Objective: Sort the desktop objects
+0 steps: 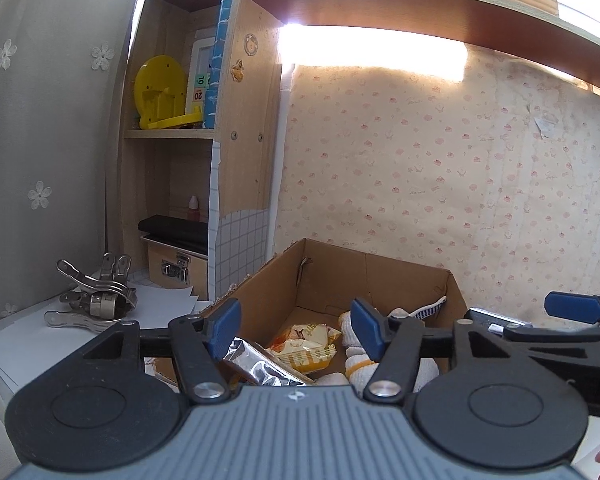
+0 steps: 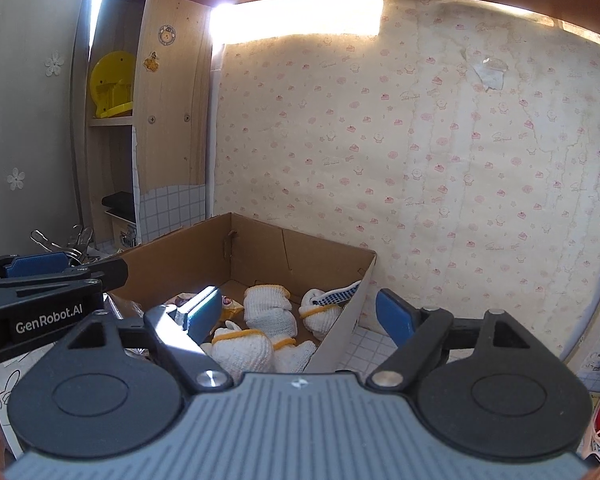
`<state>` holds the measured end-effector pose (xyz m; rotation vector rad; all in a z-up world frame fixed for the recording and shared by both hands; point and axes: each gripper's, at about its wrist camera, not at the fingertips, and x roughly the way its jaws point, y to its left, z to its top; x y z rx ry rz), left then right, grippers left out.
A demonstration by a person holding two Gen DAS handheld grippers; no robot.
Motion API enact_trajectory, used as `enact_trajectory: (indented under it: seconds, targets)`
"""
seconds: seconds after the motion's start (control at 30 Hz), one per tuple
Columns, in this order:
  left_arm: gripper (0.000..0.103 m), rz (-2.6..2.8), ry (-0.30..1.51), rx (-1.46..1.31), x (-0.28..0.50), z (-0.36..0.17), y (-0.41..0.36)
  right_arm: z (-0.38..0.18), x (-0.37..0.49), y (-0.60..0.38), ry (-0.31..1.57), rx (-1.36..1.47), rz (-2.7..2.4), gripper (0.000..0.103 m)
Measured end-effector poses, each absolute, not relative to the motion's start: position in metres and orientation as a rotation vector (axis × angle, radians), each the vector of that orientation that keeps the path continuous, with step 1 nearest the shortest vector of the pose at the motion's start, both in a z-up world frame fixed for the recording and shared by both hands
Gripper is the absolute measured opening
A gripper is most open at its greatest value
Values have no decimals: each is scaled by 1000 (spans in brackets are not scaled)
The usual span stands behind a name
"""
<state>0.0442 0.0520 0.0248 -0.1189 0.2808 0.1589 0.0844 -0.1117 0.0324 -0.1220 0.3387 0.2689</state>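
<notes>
L gripper (image 1: 296,326) is held above the near edge of the cardboard box (image 1: 408,280); its blue pads (image 1: 224,326) are spread apart w/ nothing pinched between them. Through the gap, the box contents are seen: a yellow snack packet (image 1: 306,344), a silver foil packet (image 1: 256,364) at near left, and rolled white gloves (image 1: 356,356) at right.

R gripper (image 2: 306,316) is likewise held over the box (image 2: 188,252), at its right side; its jaws are spread wide, w/ one pad over the box interior and the other pad (image 2: 394,316) outside the box's right wall, above the tiled desk surface (image 2: 370,346). Nothing is gripped. Several white glove bundles (image 2: 270,310) bound w/ yellow bands are seen inside, plus one blue-dotted glove (image 2: 338,294) draped at the far right corner.

The box is set on the desk against the patterned wallpaper (image 2: 440,160), just right of a wooden shelf unit (image 1: 244,120). On the shelf, a yellow plastic item (image 1: 160,92) is stood on the upper level; a small latched case (image 1: 176,264) is stored below. Metal clips (image 1: 96,296) are piled on the desk at far left, well apart from the box. In the R wrist view the L gripper is seen at left, near the box's left wall.
</notes>
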Motion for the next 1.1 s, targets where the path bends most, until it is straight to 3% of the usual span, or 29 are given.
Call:
enact_trajectory:
  seconds: [0.77, 1.1]
  targets:
    - [100, 205, 288, -95, 23, 32, 52, 37, 49, -119, 310, -101, 262, 83]
    - [101, 210, 298, -86, 25, 32, 51, 35, 49, -119, 314, -100, 262, 83]
